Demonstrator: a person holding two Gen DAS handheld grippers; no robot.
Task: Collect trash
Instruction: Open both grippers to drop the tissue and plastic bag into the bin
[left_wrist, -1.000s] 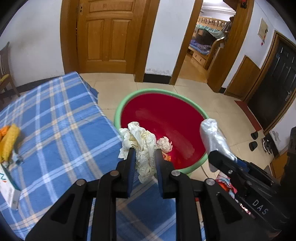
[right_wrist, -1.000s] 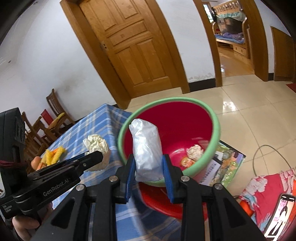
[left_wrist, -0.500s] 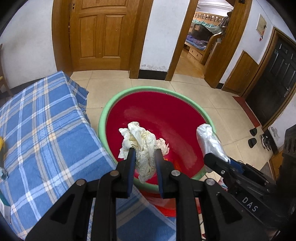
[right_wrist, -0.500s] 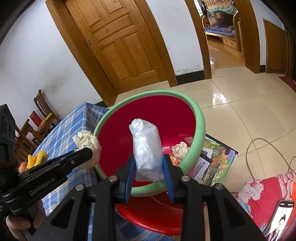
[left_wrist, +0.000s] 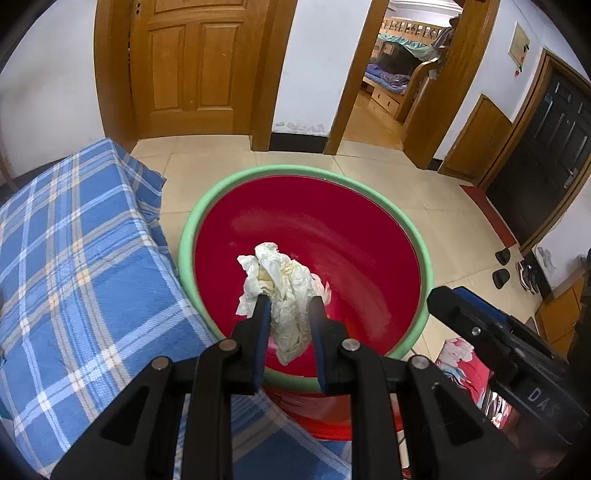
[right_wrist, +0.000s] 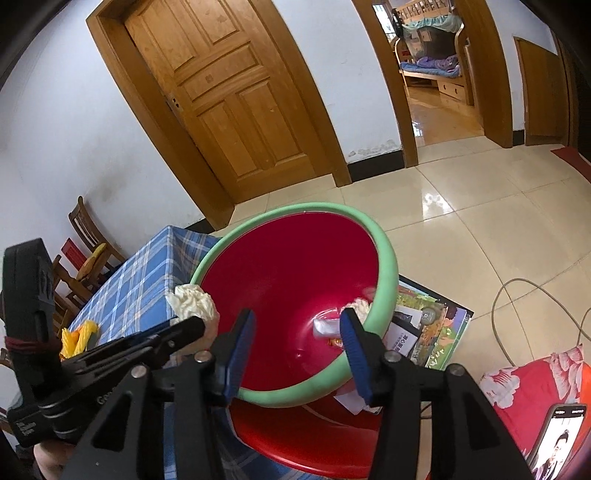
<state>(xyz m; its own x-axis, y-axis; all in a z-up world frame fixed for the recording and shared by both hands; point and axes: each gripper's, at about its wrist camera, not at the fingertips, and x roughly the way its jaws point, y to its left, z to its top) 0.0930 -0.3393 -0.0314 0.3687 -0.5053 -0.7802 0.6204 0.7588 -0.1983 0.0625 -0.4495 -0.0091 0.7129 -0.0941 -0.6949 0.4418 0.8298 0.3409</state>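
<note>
My left gripper (left_wrist: 288, 306) is clamped on a wad of crumpled paper (left_wrist: 282, 291). Its long axis runs up and down between my two fingers: a ragged white crest rises above the tips and leans a little to the left, and a narrower tail hangs below them. The paper is off-white with a yellowish stain in its folds, heavily creased, the pads pressing its middle. It hangs over the red inside of the basin (left_wrist: 369, 266), whose green rim circles my fingertips on all sides but the near one. The gripper tilts steeply downward, with the blue checked tablecloth (left_wrist: 74, 280) to its left.

My right gripper (right_wrist: 297, 332) stands with its jaws apart and nothing between the blue pads; they have just been opening. A clear plastic bag (right_wrist: 327, 326) lies in the bottom of the basin, beyond and just inside my right finger, small and blurred, so I cannot tell which way it points. Next to it lies a small crumpled white scrap (right_wrist: 356, 306) against the basin wall. This gripper also slants down over the near rim, and the left gripper with its paper shows to its left.
</note>
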